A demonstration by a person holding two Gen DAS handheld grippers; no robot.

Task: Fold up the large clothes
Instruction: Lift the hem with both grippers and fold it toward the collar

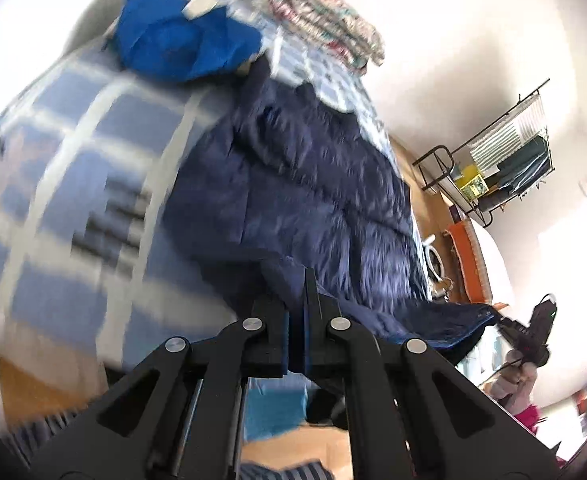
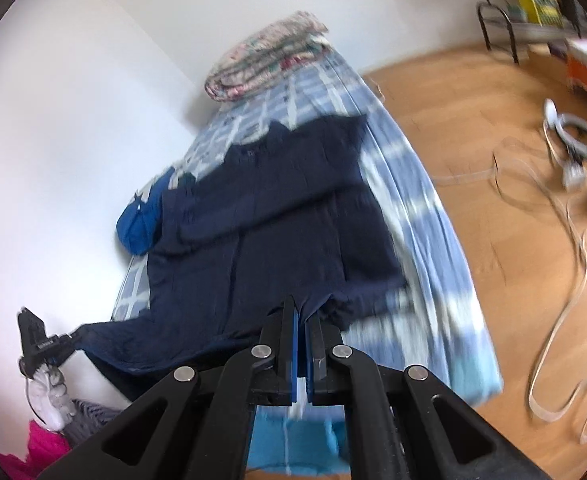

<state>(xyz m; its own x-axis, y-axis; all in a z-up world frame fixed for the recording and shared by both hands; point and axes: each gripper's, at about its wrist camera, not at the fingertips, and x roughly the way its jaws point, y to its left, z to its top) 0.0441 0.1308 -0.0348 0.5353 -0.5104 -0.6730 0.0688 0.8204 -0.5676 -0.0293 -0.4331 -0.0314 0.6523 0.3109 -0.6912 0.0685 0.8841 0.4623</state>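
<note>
**both tongs pinching navy hem, garment half-lifted off bed**

left tongs [image 1: 304, 280] were pressed together on the near hem of the navy garment [image 1: 293, 168]. right tongs [image 2: 302, 312] likewise pinched the same near edge; in the right wrist view the other tongs showed at far left, clamped on that edge's left corner, cloth stretched between the two grips.

garment lay spread on the checked bed [image 2: 425, 216], collar end toward the far side and the folded quilt [image 2: 265, 60]. near edge was raised clear of the mattress, rest draped flat on it. bright blue cloth [image 2: 141, 220] was bunched at its left side by the wall.

handling, as a judgement: soft, thin, light fabric, no stiffness, sags between grips, likely to wrinkle or drag. corner pinches on the hem looked like the right hold; keeping the edge taut should let the fold land square. slip risk low while clamped, though a shallow bite could pull out.
</note>
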